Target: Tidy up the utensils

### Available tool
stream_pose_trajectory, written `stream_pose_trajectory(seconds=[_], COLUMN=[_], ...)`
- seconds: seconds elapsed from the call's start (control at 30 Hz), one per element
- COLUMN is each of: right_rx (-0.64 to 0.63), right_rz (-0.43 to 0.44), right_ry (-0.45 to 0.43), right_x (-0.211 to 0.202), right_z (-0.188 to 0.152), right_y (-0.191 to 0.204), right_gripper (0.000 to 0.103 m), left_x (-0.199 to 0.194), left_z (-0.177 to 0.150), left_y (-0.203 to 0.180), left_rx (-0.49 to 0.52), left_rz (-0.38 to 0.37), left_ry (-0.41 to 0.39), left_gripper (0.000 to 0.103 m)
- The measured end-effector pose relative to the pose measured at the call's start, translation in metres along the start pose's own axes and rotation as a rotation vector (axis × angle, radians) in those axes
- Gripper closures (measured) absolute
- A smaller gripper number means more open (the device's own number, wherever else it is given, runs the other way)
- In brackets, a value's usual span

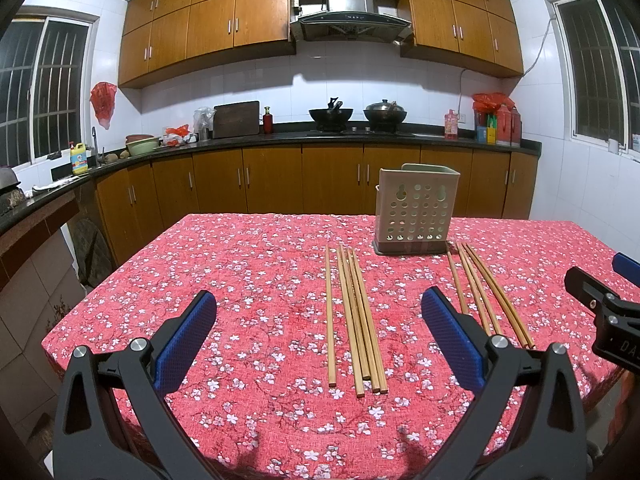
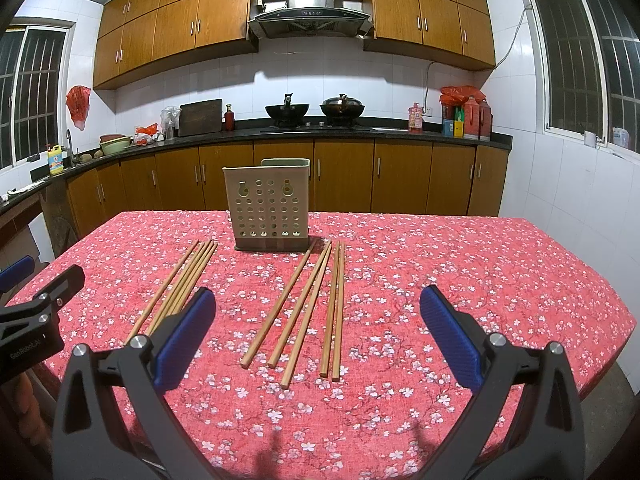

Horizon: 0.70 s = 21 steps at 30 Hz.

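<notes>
Left gripper (image 1: 319, 322): blue-padded fingers spread wide, holding nothing, above the near part of the table.
Right gripper (image 2: 318, 322): fingers also released wide, nothing between them.
Left group of bamboo chopsticks (image 1: 354, 320): five sticks lying flat on the red floral tablecloth (image 1: 248, 280), near ends well inside the near edge.
Right group of chopsticks (image 2: 308, 312): five sticks, fanned apart.
Beige perforated plastic utensil holder (image 2: 267, 208): upright, just behind both groups, near the far edge.
Open room: bare cloth at both sides.

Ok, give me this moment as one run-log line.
left tool: open, empty | right tool: open, empty | chopsticks: two loose groups flat on tablecloth | perforated holder: upright behind them | nothing grasped
</notes>
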State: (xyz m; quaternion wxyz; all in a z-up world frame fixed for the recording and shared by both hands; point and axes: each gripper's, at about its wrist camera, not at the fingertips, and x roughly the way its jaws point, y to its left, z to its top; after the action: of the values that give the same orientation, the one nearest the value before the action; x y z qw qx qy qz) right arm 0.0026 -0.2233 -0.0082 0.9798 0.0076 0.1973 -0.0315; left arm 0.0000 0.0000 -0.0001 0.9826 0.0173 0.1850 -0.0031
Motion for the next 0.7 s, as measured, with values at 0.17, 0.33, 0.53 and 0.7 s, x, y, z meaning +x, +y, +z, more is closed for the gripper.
stream_pose_trajectory(seconds=[0.17,0.33,0.53,0.7], right_rx=[0.000,0.001,0.001,0.001], right_rz=[0.000,0.000,0.001,0.001], right_ry=[0.000,0.000,0.000,0.000], right_x=[0.0000,0.0000,-0.0002,-0.0003], right_z=[0.0000,0.0000,0.0000,0.0001], right_y=[0.0000,-0.0001,-0.0001,-0.0002], right_gripper=[0.004,0.004,0.004,0.004], left_x=[0.0000,0.0000,-0.0004,-0.0010], left_z=[0.0001,0.0000,-0.0003,-0.0011], left_y=[0.0000,0.0000,-0.0003,-0.0010], left_rx=[0.000,0.000,0.000,0.001], left_rz=[0.001,0.001,0.000,0.001], left_ry=[0.000,0.000,0.000,0.001], left_gripper=[0.002,0.002,0.002,0.002])
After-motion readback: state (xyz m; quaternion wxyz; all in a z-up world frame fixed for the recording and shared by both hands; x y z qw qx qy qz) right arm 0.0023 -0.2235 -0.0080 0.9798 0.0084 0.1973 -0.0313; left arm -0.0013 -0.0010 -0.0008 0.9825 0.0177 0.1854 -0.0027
